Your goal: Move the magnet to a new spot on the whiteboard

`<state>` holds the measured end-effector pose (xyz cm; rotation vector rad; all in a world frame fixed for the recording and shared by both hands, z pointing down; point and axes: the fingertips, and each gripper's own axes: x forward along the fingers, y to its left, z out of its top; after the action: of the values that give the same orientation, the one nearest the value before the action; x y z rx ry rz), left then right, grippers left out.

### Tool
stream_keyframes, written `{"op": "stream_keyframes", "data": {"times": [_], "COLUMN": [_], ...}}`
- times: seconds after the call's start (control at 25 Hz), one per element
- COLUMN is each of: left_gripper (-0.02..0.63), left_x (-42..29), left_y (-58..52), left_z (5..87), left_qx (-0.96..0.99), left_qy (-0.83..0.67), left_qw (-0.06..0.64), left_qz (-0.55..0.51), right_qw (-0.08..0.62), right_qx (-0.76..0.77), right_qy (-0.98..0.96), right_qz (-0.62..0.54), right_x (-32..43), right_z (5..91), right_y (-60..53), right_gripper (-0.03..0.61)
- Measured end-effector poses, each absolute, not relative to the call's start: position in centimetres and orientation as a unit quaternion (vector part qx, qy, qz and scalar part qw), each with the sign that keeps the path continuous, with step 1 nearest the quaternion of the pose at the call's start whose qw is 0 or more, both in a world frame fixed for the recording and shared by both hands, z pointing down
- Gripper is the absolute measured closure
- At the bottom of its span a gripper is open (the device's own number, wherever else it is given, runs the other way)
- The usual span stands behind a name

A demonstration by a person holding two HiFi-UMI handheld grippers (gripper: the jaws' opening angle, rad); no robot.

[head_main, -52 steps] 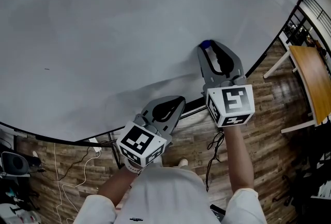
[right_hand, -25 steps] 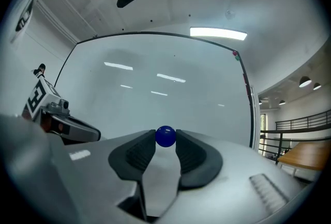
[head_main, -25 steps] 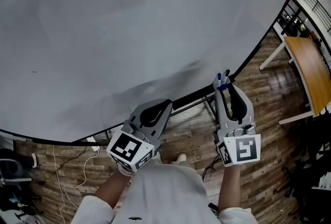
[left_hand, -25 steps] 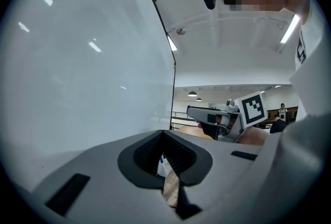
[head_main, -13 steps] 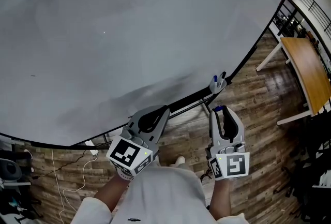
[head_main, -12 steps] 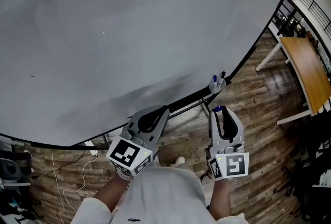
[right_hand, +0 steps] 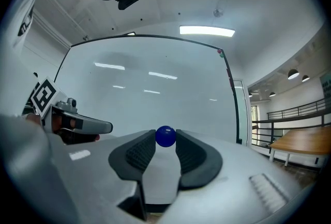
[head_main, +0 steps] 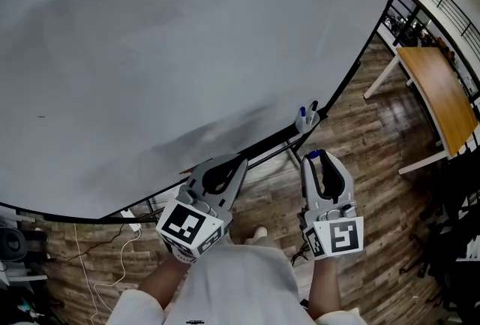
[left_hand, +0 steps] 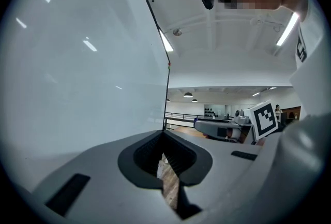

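holder holds markers; right fingers pinch magnet

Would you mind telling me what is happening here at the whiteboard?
A person stands facing a whiteboard with a gripper in each hand. The right gripper is closed on a small blue magnet at its jaw tips and holds it clear of the board. The left gripper is shut and empty, near the board's bottom edge. The magnet is not yet placed.
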<state>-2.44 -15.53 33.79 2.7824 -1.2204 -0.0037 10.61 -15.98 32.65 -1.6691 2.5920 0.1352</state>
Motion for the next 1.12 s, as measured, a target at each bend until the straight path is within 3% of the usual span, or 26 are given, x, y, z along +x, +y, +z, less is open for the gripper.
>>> {"op": "stream_keyframes", "data": {"times": [1.12], "left_gripper": [0.607], "left_x": [0.6], "left_y": [-17.8], "left_z": [31.7], "left_qx": [0.917], "left_qy": [-0.397], "left_qw": [0.041], "left_qz": [-0.006], "right_qw": [0.059], "right_qx": [-0.494], "right_qy": [0.855], "right_qz": [0.145], "right_x": [10.1], "right_z": [18.7], "right_y": [-29.0], "right_gripper": [0.446]}}
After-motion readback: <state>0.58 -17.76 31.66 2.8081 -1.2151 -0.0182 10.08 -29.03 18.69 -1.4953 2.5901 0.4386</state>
